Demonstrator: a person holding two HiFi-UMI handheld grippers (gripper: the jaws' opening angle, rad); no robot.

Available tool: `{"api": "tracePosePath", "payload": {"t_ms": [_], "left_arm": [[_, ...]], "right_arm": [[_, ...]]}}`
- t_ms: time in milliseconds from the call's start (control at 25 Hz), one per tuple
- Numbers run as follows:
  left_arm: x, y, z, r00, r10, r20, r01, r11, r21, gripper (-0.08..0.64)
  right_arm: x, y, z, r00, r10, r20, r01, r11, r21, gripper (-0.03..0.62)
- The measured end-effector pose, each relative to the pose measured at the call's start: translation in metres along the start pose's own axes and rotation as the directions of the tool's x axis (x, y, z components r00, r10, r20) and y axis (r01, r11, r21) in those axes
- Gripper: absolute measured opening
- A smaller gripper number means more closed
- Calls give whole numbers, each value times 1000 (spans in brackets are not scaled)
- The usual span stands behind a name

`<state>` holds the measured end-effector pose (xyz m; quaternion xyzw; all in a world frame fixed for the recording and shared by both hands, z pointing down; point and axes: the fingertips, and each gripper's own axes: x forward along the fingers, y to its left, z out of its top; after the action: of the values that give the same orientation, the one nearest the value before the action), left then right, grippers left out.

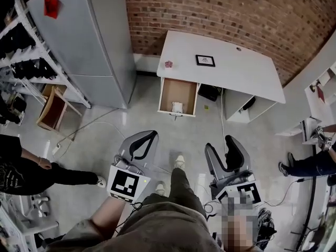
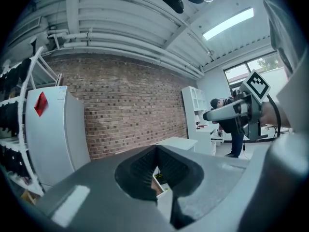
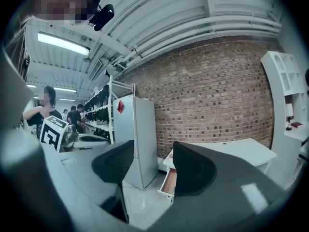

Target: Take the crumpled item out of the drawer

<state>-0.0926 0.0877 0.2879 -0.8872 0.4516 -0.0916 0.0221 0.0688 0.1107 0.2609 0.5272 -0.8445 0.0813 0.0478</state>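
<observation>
A white desk [image 1: 236,72] stands against the brick wall, and its wooden drawer [image 1: 177,96] is pulled open toward me. A white crumpled item [image 1: 177,107] lies at the drawer's front edge. Both grippers hang over the floor, well short of the drawer. My left gripper [image 1: 151,135] is shut, fingertips touching, with nothing held. My right gripper [image 1: 219,143] is open and empty. The left gripper view shows the shut left gripper [image 2: 156,152], with a sliver of the drawer [image 2: 160,181] below the fingertips. In the right gripper view the right gripper [image 3: 153,161] frames the drawer [image 3: 170,181].
A grey refrigerator [image 1: 86,35] stands left of the desk, beside a shelf rack [image 1: 26,62] and a wooden crate [image 1: 52,109]. A person [image 1: 23,169] stands at the left. Cables [image 1: 89,127] trail on the floor. A framed picture [image 1: 205,60] rests on the desk.
</observation>
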Motion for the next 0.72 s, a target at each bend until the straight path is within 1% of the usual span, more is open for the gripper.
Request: {"api": "tracePosePath", "payload": {"t_ms": [280, 480, 720], "left_arm": [[69, 41, -15, 999, 19, -39, -18, 1000, 24, 0], [140, 73, -34, 995, 34, -97, -32, 999, 24, 0], [225, 105, -55, 983, 48, -179, -49, 999, -1, 0]], "right_arm": [[75, -46, -11, 1000, 19, -23, -19, 1000, 25, 270], [141, -91, -20, 997, 41, -60, -39, 999, 37, 270], [217, -152, -32, 988, 79, -130, -72, 996, 57, 272]]}}
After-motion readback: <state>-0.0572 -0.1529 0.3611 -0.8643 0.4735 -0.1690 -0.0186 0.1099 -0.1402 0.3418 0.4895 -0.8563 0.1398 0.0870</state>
